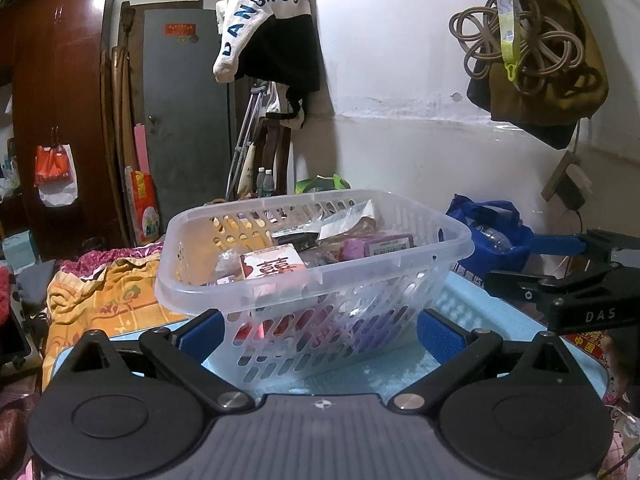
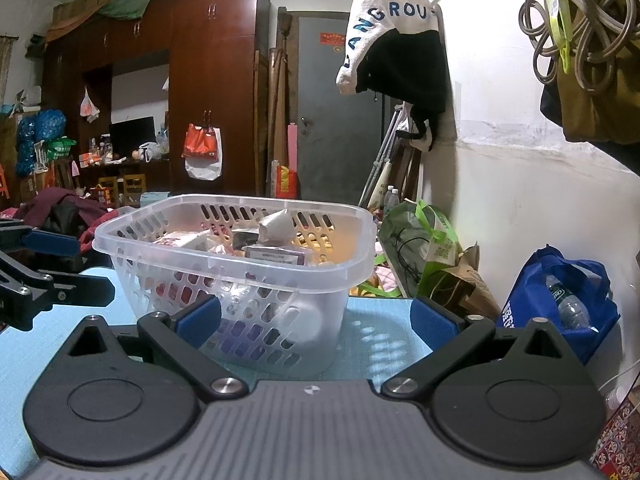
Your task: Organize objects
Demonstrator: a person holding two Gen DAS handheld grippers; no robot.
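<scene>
Both the left gripper [image 1: 320, 334] and right gripper [image 2: 316, 322] are spread wide, holding nothing, with the thin, flexible plastic basket [image 1: 404, 280] of small packets just ahead; likely light, best taken by its stiffer rim.

The basket [image 1: 312, 280] is translucent, smooth plastic with slotted walls, standing on a pale blue mat [image 2: 384, 344] that looks finely ribbed, perhaps foam. Both grippers, left [image 1: 320, 334] and right [image 2: 316, 320], are matt black plastic with blue textured pads [image 1: 436, 336] and shiny metal pivot screws. The wardrobe [image 2: 212, 80] is glossy reddish wood.
</scene>
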